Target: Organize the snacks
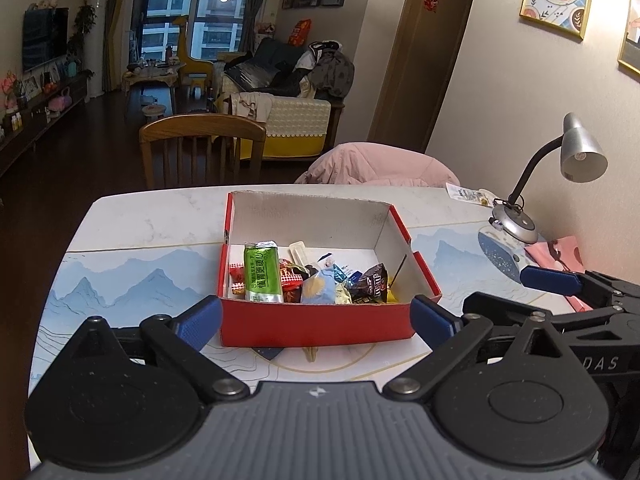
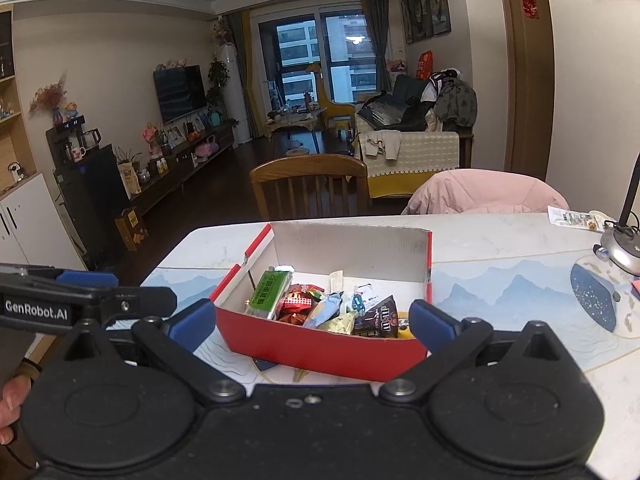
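An open red cardboard box with a white interior [image 1: 320, 322] is seen on the marble-patterned table [image 1: 152, 216], over a blue mountain-print mat [image 1: 120, 280]. Wrapped snacks are piled at its near end: a green foil sachet [image 1: 262, 272], a dark brown chocolate packet [image 1: 372, 282] and a pale blue wrapped sweet [image 1: 320, 288]. The left gripper [image 1: 316, 314] is held wide open and empty, just short of the box's near wall. The right gripper [image 2: 314, 326] is likewise spread wide, nothing held. A silver desk lamp [image 1: 576, 156] is seen well apart, to the right.
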`<action>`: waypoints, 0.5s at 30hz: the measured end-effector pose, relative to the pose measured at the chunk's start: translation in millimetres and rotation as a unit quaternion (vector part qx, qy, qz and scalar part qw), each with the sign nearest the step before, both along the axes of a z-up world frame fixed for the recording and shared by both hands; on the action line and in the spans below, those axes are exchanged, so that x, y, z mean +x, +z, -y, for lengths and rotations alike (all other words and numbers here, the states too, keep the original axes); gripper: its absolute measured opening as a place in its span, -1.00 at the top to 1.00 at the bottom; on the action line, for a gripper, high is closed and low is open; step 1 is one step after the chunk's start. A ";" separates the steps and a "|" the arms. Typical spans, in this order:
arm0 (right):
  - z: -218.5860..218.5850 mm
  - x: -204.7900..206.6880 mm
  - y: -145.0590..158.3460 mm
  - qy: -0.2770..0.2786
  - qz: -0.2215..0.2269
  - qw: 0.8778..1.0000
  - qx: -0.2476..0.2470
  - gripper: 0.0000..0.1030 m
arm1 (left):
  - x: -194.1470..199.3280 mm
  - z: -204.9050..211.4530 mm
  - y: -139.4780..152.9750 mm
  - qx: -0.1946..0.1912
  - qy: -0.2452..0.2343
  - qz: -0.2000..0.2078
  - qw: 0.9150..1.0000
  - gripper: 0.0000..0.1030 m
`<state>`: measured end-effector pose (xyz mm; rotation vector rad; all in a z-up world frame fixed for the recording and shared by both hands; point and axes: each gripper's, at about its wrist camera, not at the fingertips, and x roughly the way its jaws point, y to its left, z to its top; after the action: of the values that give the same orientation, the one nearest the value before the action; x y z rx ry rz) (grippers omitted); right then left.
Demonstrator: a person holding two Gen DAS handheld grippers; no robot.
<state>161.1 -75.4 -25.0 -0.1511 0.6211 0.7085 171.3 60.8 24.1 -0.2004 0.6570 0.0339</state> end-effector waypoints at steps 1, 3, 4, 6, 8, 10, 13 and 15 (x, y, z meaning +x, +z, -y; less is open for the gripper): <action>0.4 -0.2 0.5 -0.001 0.000 1.000 0.002 -1.00 | -0.9 0.1 0.3 0.000 0.000 0.001 1.000 -0.96; 1.1 0.1 0.8 -0.002 0.000 1.000 0.004 -1.00 | -2.7 0.0 1.3 -0.001 0.000 0.003 1.000 -0.96; 2.7 0.1 0.8 -0.003 0.000 1.000 0.005 -1.00 | -3.3 0.3 1.9 0.000 -0.001 0.004 1.000 -0.96; 3.6 -0.1 1.5 -0.004 -0.001 1.000 0.007 -1.00 | -4.7 1.7 3.3 0.005 -0.002 0.007 1.000 -0.96; 4.3 -0.4 2.1 -0.005 -0.001 1.000 0.008 -1.00 | -6.1 3.3 4.2 0.009 -0.002 0.010 1.000 -0.96; 4.6 -1.6 2.9 -0.005 0.000 1.000 0.009 -1.00 | -7.5 3.7 5.4 0.011 -0.001 0.012 1.000 -0.96; 5.0 -2.4 2.4 -0.006 0.002 1.000 0.008 -1.00 | -8.0 4.0 5.9 0.012 -0.001 0.012 1.000 -0.96; 5.4 -1.6 2.2 -0.006 0.000 1.000 0.010 -1.00 | -8.1 4.1 5.9 0.013 -0.001 0.012 1.000 -0.96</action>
<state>159.5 -80.8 -22.7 -0.1295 0.6139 0.7030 163.3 56.7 30.0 -0.1754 0.6323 0.0374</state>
